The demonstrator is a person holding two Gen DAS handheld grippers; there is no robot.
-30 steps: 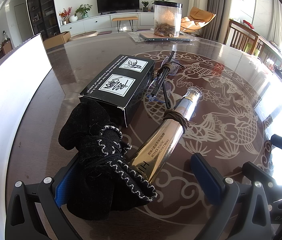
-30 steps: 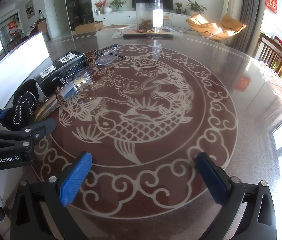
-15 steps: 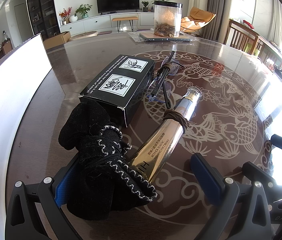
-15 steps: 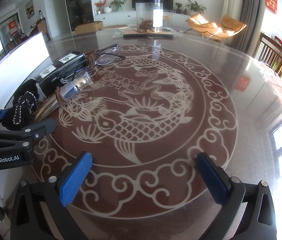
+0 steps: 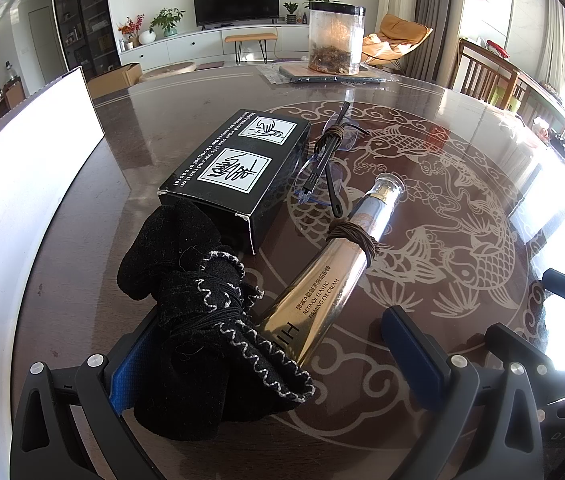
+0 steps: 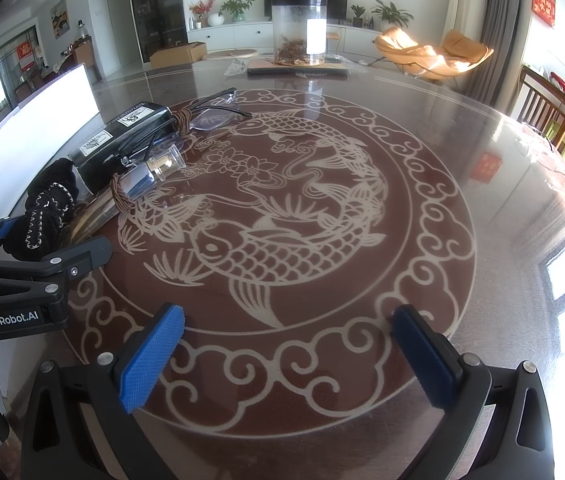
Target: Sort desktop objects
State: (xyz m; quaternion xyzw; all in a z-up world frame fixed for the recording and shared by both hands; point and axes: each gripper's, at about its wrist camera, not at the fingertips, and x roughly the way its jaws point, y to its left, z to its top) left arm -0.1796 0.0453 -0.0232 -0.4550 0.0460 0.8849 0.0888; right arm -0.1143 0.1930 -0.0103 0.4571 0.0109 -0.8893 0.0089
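A black knit glove point(image 5: 206, 316) lies between the jaws of my open left gripper point(image 5: 270, 356), against the left pad. A gold eye-cream tube point(image 5: 334, 264) with a brown cord round it lies beside the glove, its end between the jaws. Behind are a black box point(image 5: 238, 168) and glasses point(image 5: 326, 160). My right gripper point(image 6: 286, 356) is open and empty over the bare fish pattern. The right wrist view shows the glove point(image 6: 48, 208), tube point(image 6: 138, 184), box point(image 6: 122, 140), glasses point(image 6: 214, 114) and left gripper point(image 6: 54, 260) at left.
A white board point(image 5: 22, 184) stands along the table's left edge. A clear jar point(image 5: 336, 38) on a mat stands at the far side of the round glass table point(image 5: 462, 208). Wooden chairs point(image 5: 486, 72) stand at the right.
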